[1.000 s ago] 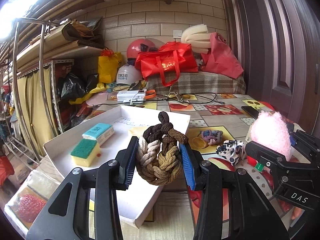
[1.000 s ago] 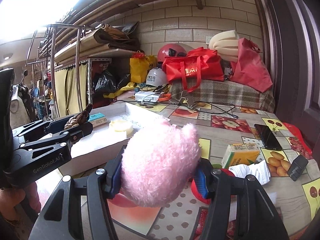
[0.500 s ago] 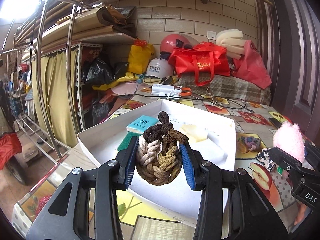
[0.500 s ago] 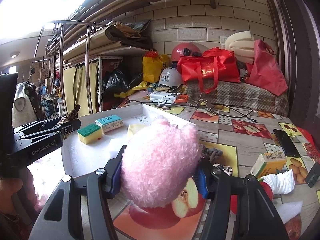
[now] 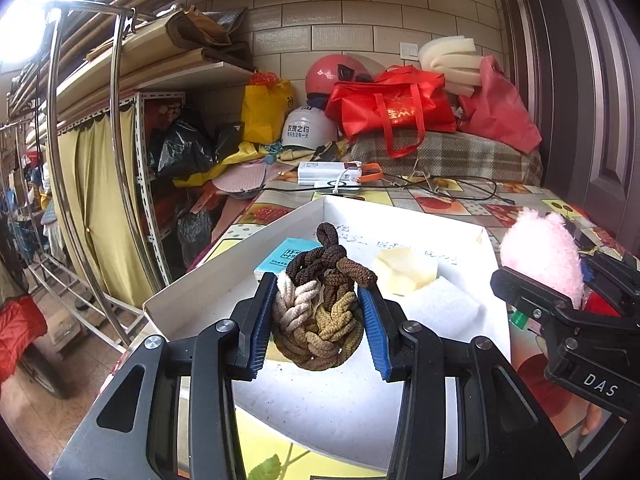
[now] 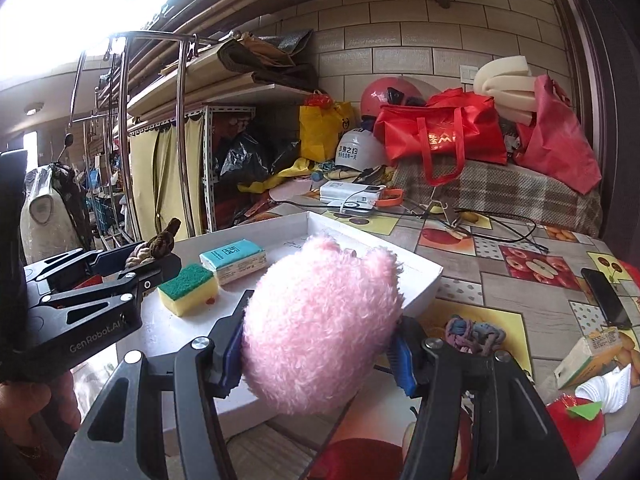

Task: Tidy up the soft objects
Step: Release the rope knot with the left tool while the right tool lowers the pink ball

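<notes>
Here, the fruit-print table (image 6: 532,292) fills the lower right of the right wrist view, and the white tray (image 5: 224,284) spreads across the centre of the left wrist view. In that view's lower middle, the left gripper (image 5: 319,322) has its jaws closed on a bundle of braided hair ties (image 5: 320,312) in brown, tan and cream, held above the tray. The right gripper (image 6: 318,350) clamps a pink plush toy (image 6: 320,324) at the lower centre of its own view, over the tray's near edge. Inside the tray lie a teal tissue pack (image 6: 234,260) and a green-topped sponge (image 6: 188,288), just beside each other.
</notes>
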Demonstrator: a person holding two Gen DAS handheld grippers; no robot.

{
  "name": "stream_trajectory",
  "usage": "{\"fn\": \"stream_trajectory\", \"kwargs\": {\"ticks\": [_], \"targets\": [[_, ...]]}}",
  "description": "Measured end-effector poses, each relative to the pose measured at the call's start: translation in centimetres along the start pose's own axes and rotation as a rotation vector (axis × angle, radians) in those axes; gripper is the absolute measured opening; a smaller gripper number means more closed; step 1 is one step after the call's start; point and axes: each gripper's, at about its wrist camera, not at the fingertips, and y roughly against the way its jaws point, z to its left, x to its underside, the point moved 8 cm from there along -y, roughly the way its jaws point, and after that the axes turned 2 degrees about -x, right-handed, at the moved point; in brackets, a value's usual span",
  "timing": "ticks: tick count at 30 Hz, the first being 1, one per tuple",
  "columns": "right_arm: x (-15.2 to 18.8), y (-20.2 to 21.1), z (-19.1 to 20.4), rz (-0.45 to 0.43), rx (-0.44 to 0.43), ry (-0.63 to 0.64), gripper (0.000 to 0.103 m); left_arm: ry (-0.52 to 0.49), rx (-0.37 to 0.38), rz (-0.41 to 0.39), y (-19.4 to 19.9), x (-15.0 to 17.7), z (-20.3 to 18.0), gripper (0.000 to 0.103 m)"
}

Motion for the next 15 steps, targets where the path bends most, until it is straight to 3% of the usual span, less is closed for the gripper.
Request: {"fn": "stream_trajectory", "kwargs": {"ticks": [11, 15], "targets": [[-1.6, -4.3, 0.4, 0.028, 0.032, 0.014, 0.059, 0.001, -0.055, 0.000, -3.6, -1.6, 2.5, 0.041], [-1.9, -6.0, -0.1, 0.052, 0.050, -0.002, 0.060, 0.021, -0.032, 0.037, -4.7, -1.5, 2.9, 0.041]]}}
